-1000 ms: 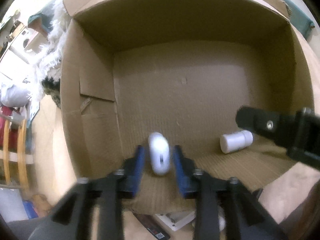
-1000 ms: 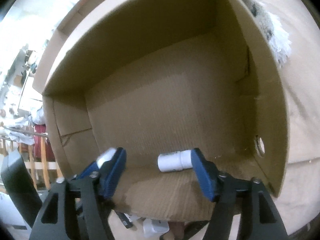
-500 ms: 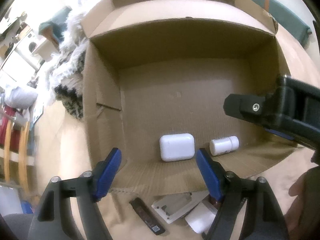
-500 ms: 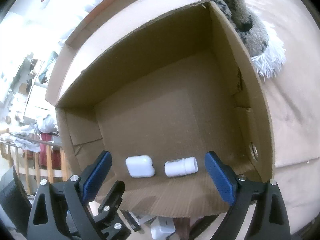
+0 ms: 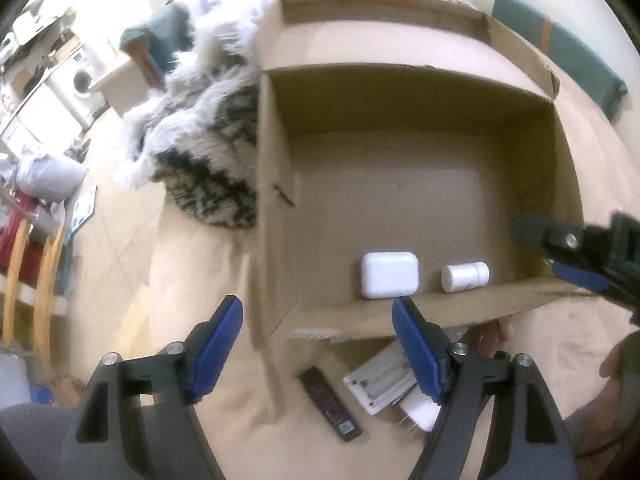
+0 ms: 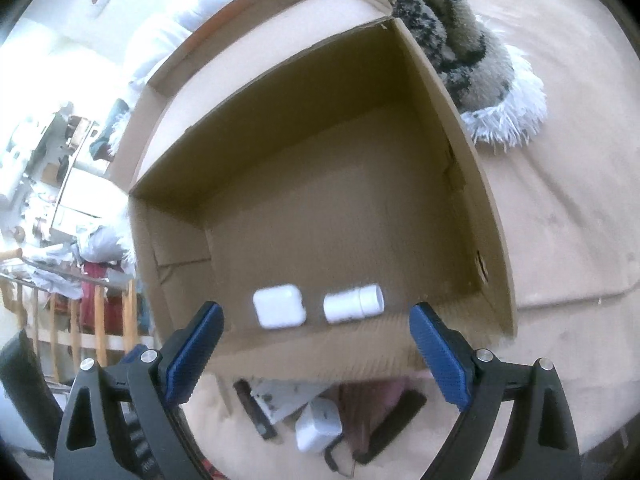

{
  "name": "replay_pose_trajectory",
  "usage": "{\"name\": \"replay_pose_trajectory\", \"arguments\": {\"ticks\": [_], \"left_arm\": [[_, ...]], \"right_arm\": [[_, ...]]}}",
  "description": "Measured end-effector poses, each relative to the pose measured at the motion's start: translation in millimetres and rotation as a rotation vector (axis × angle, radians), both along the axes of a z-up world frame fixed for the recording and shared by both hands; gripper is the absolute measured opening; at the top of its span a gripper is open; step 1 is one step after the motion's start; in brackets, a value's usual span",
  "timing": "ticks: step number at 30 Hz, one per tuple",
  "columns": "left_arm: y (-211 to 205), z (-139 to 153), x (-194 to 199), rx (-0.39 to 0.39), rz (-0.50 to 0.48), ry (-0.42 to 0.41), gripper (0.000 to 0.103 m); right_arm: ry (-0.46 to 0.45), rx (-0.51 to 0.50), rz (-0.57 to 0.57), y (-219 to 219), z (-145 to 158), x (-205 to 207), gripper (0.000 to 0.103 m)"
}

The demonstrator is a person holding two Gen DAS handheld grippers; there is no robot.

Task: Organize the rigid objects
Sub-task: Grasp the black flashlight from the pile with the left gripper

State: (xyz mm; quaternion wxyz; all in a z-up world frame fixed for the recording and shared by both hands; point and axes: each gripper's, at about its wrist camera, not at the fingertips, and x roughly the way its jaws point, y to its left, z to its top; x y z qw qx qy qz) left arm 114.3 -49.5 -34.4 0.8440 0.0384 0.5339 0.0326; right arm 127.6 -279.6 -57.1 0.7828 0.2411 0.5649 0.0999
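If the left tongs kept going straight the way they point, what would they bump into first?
Probably the near wall of the cardboard box, which lies between the open left tongs. Depth is hard to judge.

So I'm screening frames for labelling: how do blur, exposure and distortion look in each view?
Left wrist: motion-smeared cardboard box edge and fuzzy blanket, blown-out top. Right wrist: sharper, white case and white bottle crisp, background overexposed at left. Both bend straight edges, fisheye.
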Motion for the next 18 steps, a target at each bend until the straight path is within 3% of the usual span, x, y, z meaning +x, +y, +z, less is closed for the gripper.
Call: {"name": "replay_pose_trajectory", "arguments": {"ticks": [5,11,13,15,18], "left_arm": [[24,-2,-18,-0.052,0.038,-0.004,0.075],[40,-42,-39,-0.097,0.090,0.114,0.074],[43,-59,-43,-0.135,0.114,0.172,0.069],[43,-79,-46,-0.179,0.119,0.227,0.052],[40,-104,-48,-0.236,0.101,0.297,0.045]], "right_arm": [[-0.028,-0.002,0.021,3,10,-22,0.100],[-0.017,0.040,-0.005,-4,8,-51,0.100],[-0.006,0.045,-0.011,-5,6,-59,0.100],[0.008,0.047,-0.016,-6,1,-65,0.100],[0.028,0.040,-0.019,-9,-4,-69,0.100]]}}
